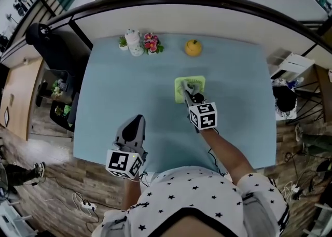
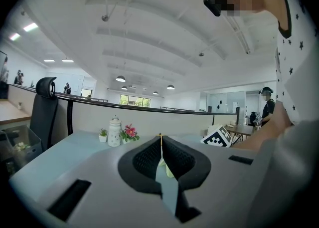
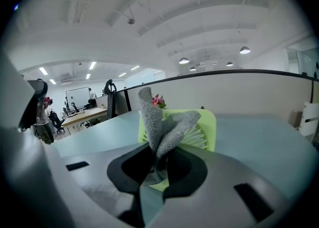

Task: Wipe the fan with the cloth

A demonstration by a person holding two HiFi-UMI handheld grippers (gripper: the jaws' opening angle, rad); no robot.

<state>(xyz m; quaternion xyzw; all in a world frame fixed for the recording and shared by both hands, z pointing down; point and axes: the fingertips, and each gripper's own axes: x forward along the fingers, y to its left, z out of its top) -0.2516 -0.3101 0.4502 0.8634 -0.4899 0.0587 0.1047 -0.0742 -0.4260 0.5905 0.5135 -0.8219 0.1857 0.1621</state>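
Note:
A small lime-green fan (image 1: pixel 189 86) stands near the middle of the pale blue table (image 1: pixel 129 101); its grille (image 3: pixel 197 132) fills the centre of the right gripper view. My right gripper (image 1: pixel 193 97) is shut on a grey knitted cloth (image 3: pixel 160 128), which sticks up crumpled from the jaws, right in front of the fan. My left gripper (image 1: pixel 133 127) rests low at the table's near left, jaws closed together with nothing between them (image 2: pixel 160 152).
At the table's far edge stand a white jar (image 1: pixel 134 41) with a tiny plant, a pink flower pot (image 1: pixel 152 43) and a yellow fruit-shaped object (image 1: pixel 193 47). A black office chair (image 1: pixel 49 41) stands at the left. A partition wall runs behind the table.

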